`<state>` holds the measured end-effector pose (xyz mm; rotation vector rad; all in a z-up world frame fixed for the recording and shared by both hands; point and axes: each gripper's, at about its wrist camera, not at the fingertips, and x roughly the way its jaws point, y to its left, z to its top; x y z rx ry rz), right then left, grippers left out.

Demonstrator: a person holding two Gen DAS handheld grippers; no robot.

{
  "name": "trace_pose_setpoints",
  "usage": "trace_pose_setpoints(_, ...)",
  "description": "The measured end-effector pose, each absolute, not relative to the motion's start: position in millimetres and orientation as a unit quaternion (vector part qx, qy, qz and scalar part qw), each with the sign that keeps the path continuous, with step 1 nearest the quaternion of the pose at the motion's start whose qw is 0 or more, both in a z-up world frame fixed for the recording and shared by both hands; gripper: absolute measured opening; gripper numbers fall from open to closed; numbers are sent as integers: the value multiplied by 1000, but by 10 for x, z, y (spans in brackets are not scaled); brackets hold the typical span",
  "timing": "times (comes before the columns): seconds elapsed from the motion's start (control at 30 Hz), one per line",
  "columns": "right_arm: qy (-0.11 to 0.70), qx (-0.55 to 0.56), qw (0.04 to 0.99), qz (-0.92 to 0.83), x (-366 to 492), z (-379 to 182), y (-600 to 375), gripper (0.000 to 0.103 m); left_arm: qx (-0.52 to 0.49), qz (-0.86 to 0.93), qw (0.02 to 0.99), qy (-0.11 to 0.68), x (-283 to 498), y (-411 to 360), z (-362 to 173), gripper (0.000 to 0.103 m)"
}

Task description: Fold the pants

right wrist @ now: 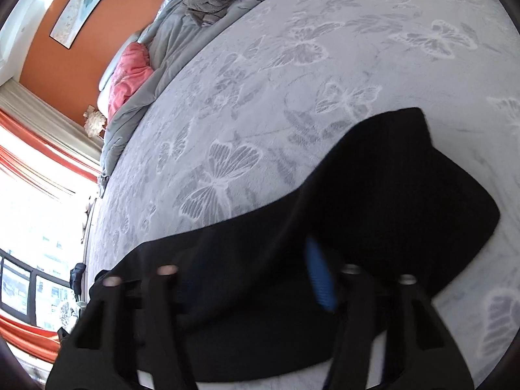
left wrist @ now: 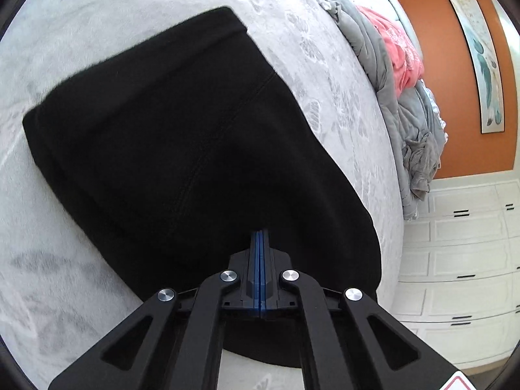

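The black pants [left wrist: 169, 136] lie folded on a grey bedspread with a butterfly pattern [left wrist: 81, 32]. My left gripper [left wrist: 261, 237] is shut, its blue pads pressed together at the near edge of the pants, on the cloth. In the right wrist view the pants [right wrist: 373, 201] drape over and between the fingers of my right gripper [right wrist: 260, 269]. Its jaws stand wide apart, with one blue pad [right wrist: 320, 279] showing and the other side hidden under cloth. The view is blurred.
A heap of grey and pink bedding [left wrist: 393, 65] lies along the far edge of the bed [right wrist: 292, 65]. Beyond it are an orange wall with a picture [left wrist: 481, 65], white drawers [left wrist: 461, 260] and a bright window [right wrist: 32, 227].
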<state>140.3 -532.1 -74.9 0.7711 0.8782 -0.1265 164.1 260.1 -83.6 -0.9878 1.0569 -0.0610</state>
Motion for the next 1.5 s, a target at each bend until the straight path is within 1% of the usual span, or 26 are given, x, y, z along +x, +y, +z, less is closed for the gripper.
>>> trace_pose_setpoints(0.03,408,364,834,-70,1464,-700,-5336,3,-447,-31,759,472,1653,2617,-766,0)
trace_pose_setpoints(0.13,298,351,888,-3,1270,13,-5280,3,-430,-56,796,423,1579,2701,-372,0)
trace_pose_setpoints(0.2,276,296,914,13,1059,364,-5185,3,-410,-59,819,398,1464,2782,-162,0)
trace_pose_setpoints(0.27,319,268,909,-20,945,196,-5244,3,-393,-41,824,407,1393,2833,-162,0)
trace_pose_setpoints(0.33,374,311,872,-58,845,-356,-5478,3,-367,-21,822,434,1376,2801,-273,0)
trace_pose_setpoints(0.4,422,309,847,-89,782,-841,-5541,3,-372,-36,807,458,1375,2736,-378,0)
trace_pose_setpoints(0.43,435,306,842,-85,770,-953,-5525,3,-381,-43,797,467,1360,2709,-432,1)
trace_pose_setpoints(0.47,427,303,848,-84,747,-929,-5515,5,-389,-47,789,473,1345,2695,-477,12)
trace_pose_setpoints(0.5,422,304,850,-82,742,-849,-5511,5,-393,-44,784,478,1314,2673,-515,32)
trace_pose_setpoints(0.57,403,316,855,-80,718,-703,-5493,9,-407,-25,777,479,1231,2709,-574,51)
trace_pose_setpoints(0.63,408,297,858,-95,724,-620,-5415,11,-439,-23,765,471,1180,2763,-618,53)
trace_pose_setpoints(0.7,420,277,857,-107,719,-564,-5290,14,-478,-28,747,461,1166,2809,-640,66)
trace_pose_setpoints(0.77,440,263,851,-119,718,-497,-5155,17,-491,-24,736,466,1202,2767,-680,70)
trace_pose_setpoints(0.83,446,225,857,-129,679,-347,-4940,17,-504,-13,721,476,1236,2690,-719,70)
trace_pose_setpoints(0.9,439,187,872,-112,601,-214,-4697,21,-512,-11,713,479,1231,2690,-752,70)
trace_pose_setpoints(0.97,425,165,885,-90,526,-100,-4437,46,-511,-13,713,480,1301,2674,-791,67)
trace_pose_setpoints(1.0,417,159,892,-77,507,-52,-4315,50,-506,-18,715,483,1359,2650,-828,53)
trace_pose_setpoints(1.03,410,151,897,-61,500,-10,-4168,54,-499,-26,719,484,1421,2636,-858,35)
trace_pose_setpoints(1.07,408,144,900,-47,518,4,-4040,54,-486,-26,723,491,1478,2632,-881,3)
trace_pose_setpoints(1.13,403,137,904,-24,533,17,-3826,54,-491,-30,731,474,1466,2635,-768,1)
trace_pose_setpoints(1.23,396,123,910,-13,517,53,-3651,54,-474,-83,772,415,1114,2633,-138,1)
trace_pose_setpoints(1.27,396,121,910,-12,520,43,-3609,56,-457,-85,785,409,1020,2631,-48,2)
trace_pose_setpoints(1.33,414,101,904,-26,552,-45,-3560,57,-407,-30,796,447,997,2637,-232,2)
trace_pose_setpoints(1.4,434,94,895,-39,599,-154,-3549,57,-427,0,747,510,1064,2698,-680,3)
trace_pose_setpoints(1.43,441,98,892,-36,604,-192,-3568,57,-444,-2,730,519,1067,2724,-791,3)
trace_pose_setpoints(1.5,446,127,886,-24,583,-231,-3632,57,-435,0,745,505,1006,2771,-695,6)
